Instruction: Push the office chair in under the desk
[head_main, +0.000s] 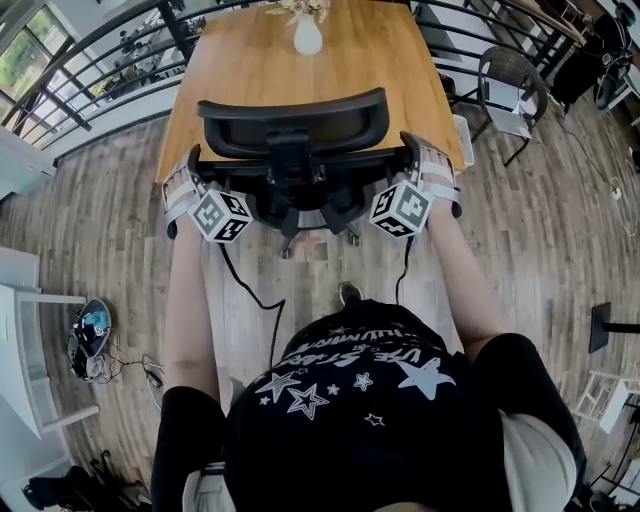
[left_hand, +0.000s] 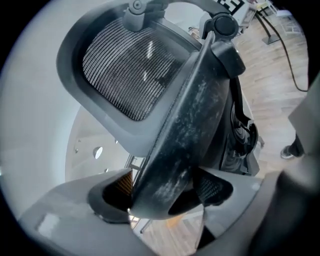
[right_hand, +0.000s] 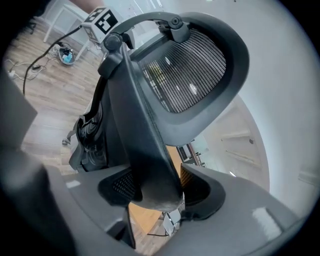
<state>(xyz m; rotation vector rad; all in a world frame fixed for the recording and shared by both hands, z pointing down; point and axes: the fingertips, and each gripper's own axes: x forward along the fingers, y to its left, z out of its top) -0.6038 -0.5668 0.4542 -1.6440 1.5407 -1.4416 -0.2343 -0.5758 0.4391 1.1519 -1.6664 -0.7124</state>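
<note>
- Between the jaws of my left tongs (left_hand: 161, 189) the office chair (head_main: 292, 140) is clamped by its back frame; my right tongs (right_hand: 152, 187) clamp the frame's other edge.
- Ahead of both, its back stands at the desk's (head_main: 240, 70) near edge, seat apparently under.
- Remaining, I judge: a last nudge, then release.

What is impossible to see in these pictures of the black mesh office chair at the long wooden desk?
Black mesh office chair seat: head view, hidden behind its backrest.
Long wooden desk legs: head view, hidden under the top.
Flowers in white vase: head view, cut by top edge.
</note>
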